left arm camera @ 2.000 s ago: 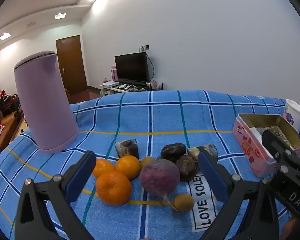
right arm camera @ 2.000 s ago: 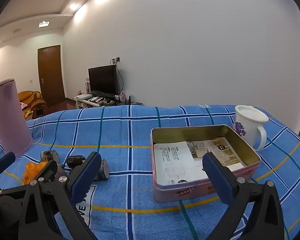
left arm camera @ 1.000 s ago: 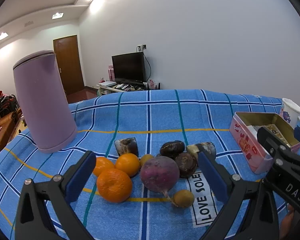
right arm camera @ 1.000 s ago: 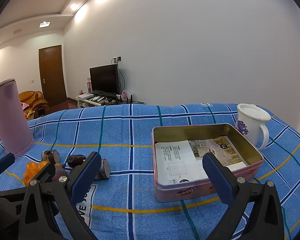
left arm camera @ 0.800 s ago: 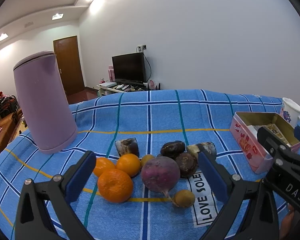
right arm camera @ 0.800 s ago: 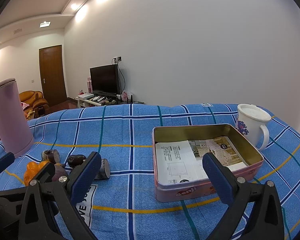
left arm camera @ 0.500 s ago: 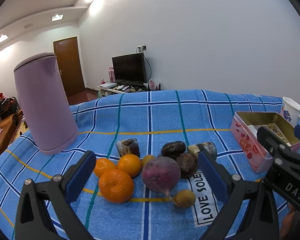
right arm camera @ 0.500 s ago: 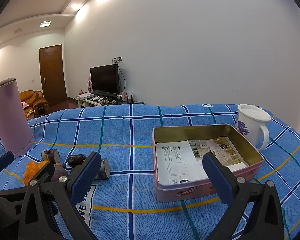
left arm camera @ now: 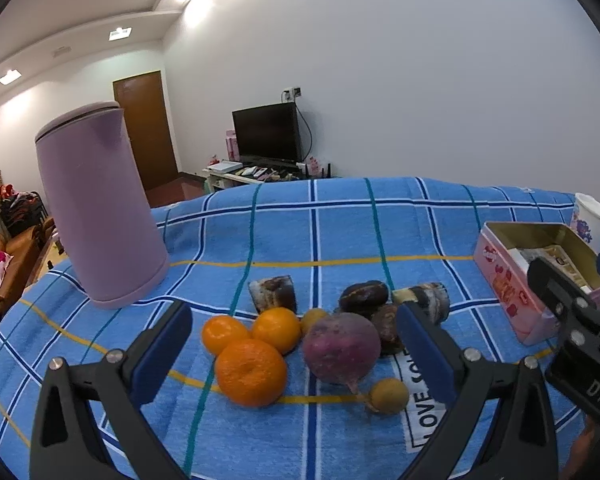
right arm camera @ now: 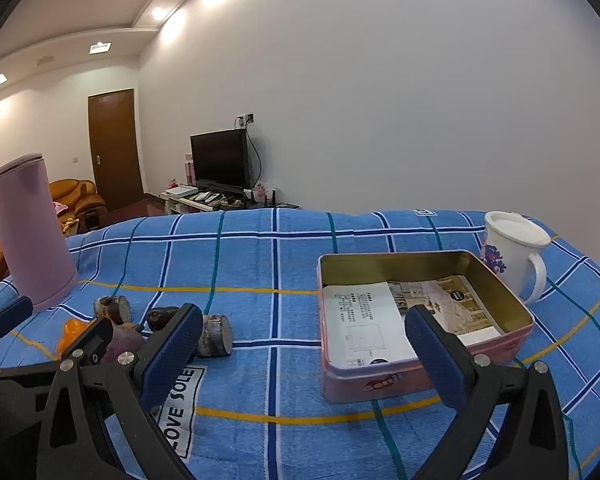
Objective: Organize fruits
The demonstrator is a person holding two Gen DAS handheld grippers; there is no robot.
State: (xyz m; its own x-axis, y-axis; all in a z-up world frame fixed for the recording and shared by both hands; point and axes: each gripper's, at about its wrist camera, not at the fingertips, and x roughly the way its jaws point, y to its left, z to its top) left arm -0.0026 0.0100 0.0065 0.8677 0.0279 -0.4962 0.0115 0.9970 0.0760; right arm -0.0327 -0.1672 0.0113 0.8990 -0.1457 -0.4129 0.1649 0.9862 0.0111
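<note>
A pile of fruit lies on the blue plaid cloth in the left wrist view: three oranges, a purple round fruit, a small brown fruit and several dark pieces. My left gripper is open and empty, just in front of the pile. My right gripper is open and empty, in front of an open pink tin lined with paper. The tin also shows in the left wrist view. The pile shows partly at the left of the right wrist view.
A tall purple kettle stands at the back left of the cloth. A white flowered mug stands behind the tin on the right. A "LOVE SOLE" label is sewn on the cloth near the fruit.
The left wrist view has shifted slightly; the fruit pile sits a little further right and higher. Both grippers stay open and nothing has been picked up.
</note>
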